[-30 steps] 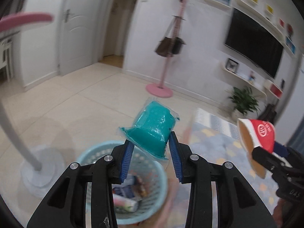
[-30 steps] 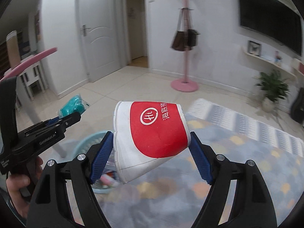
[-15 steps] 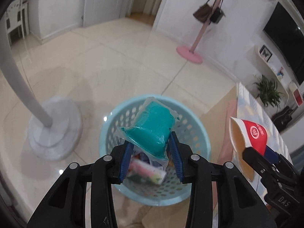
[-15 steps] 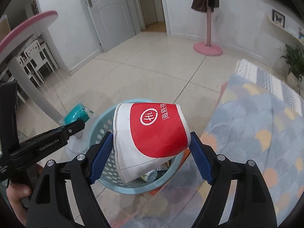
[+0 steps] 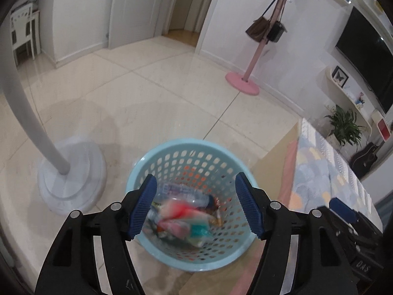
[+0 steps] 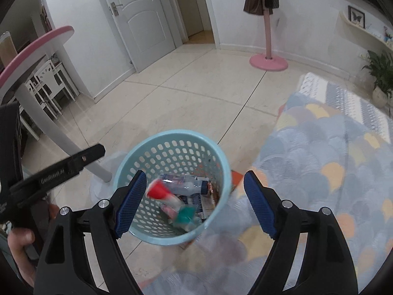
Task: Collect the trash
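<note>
A light blue perforated basket (image 5: 172,151) stands on the floor; it also shows in the right wrist view (image 6: 172,136). Inside lie the red-and-white paper cup (image 6: 159,193), the teal packet (image 6: 185,217), a plastic bottle (image 6: 183,182) and other wrappers, blurred in the left wrist view. My left gripper (image 5: 196,207) is open and empty above the basket. My right gripper (image 6: 196,202) is open and empty above the basket too. The left gripper's side (image 6: 56,169) shows at the left of the right wrist view.
A white table pedestal (image 5: 71,174) stands just left of the basket. A patterned rug (image 6: 331,159) lies to its right. A pink coat stand (image 5: 245,83) with bags, a door, a potted plant (image 5: 343,125) and wall shelves stand further off.
Both grippers have opened above the basket. The teal packet and the paper cup have dropped from them into the basket.
</note>
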`<action>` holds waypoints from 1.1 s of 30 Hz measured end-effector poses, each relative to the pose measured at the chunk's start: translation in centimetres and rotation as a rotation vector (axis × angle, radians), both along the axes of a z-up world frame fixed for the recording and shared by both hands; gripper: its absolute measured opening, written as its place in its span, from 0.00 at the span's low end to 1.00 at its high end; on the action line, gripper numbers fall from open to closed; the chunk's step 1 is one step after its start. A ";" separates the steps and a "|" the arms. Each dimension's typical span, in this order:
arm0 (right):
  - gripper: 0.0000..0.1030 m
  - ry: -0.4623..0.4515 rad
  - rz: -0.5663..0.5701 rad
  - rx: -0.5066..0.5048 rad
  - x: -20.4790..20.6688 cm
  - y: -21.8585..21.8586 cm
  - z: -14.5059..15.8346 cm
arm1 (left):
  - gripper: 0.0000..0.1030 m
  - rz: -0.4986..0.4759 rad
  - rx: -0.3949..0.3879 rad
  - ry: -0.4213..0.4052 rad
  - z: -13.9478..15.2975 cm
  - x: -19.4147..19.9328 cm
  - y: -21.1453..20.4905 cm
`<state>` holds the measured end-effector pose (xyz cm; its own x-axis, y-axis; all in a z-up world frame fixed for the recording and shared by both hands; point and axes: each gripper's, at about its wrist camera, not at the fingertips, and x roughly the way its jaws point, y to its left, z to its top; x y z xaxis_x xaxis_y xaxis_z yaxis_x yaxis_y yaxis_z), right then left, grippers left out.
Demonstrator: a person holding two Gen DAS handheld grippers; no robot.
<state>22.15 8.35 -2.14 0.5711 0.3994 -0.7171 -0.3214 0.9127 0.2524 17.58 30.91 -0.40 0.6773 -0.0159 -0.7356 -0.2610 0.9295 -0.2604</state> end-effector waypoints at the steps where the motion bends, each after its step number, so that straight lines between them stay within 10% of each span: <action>1: 0.75 -0.005 -0.003 0.000 -0.3 -0.5 0.3 | 0.63 -0.003 0.006 -0.018 0.6 -0.2 -0.4; 13: 0.75 -0.143 -0.141 -0.054 -7.8 -10.2 6.0 | 0.63 -0.108 0.095 -0.232 8.3 -2.8 -9.2; 17: 0.75 -0.248 -0.229 -0.096 -11.7 -14.2 8.1 | 0.78 -0.149 0.195 -0.317 10.3 -6.9 -14.2; 33: 0.75 -0.359 -0.417 -0.074 -19.5 -21.3 4.1 | 0.83 -0.063 0.354 -0.364 5.0 -15.9 -25.2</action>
<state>2.67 -12.97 1.92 0.8839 0.0432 -0.4657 0.0166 0.9922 0.1235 1.66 5.68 4.63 0.8966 0.1421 -0.4195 -0.1521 0.9883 0.0098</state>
